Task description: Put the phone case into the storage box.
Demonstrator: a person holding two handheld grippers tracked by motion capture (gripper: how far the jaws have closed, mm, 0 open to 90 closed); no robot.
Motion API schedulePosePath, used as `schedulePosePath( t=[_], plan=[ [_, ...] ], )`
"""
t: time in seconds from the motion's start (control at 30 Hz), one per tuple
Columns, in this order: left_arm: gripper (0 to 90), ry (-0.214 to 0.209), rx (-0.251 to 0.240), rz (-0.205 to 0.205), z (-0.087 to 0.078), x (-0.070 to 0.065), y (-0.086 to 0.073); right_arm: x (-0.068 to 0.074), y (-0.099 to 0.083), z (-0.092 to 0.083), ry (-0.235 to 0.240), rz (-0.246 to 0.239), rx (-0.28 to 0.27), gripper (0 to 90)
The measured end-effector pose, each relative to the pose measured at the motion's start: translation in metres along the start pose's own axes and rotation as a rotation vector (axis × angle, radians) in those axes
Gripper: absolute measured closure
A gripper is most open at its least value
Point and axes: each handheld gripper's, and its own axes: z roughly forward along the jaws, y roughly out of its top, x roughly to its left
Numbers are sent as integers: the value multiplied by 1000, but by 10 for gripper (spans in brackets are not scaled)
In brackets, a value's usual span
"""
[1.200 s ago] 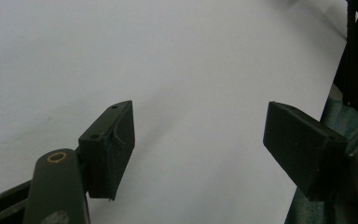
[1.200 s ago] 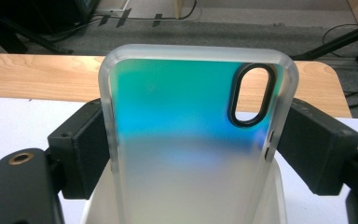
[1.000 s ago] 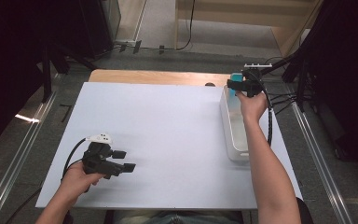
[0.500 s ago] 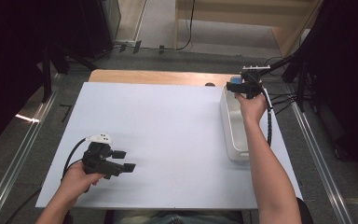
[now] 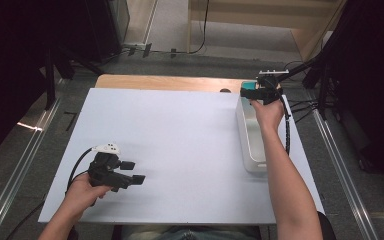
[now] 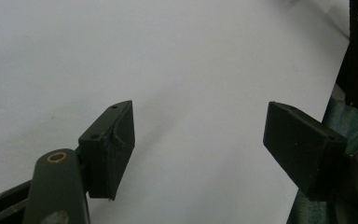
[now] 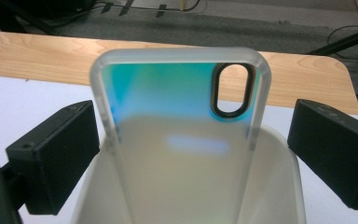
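Both hand-held grippers spread: right (image 7: 191, 149) just opened around phone case (image 7: 182, 140); left (image 6: 200, 154) empty.

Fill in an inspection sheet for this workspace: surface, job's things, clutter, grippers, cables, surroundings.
Surface: white table top, wooden edge at the far side.
Job's things: phone case standing in the white bin.
Clutter: nothing seen.
Grippers: right gripper jaws just opened, apart from the case's sides; left gripper open over bare table.
Cables: black cable trails along the right forearm.
Surroundings: grey floor, wooden furniture beyond.
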Motion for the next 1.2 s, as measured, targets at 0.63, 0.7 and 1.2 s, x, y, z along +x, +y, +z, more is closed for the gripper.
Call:
schedulePosePath(
  t=[0.63, 0.7, 1.2],
  plan=[
    [247, -2, -1, -2, 0, 0, 0, 3, 5, -23, 71, 10, 58, 9],
    [247, -2, -1, -2, 0, 0, 0, 4, 6, -25, 84, 7, 67, 9],
    [246, -7, 0, -1, 2, 0, 2, 11, 1, -46, 156, -17, 128, 11]
  ],
)
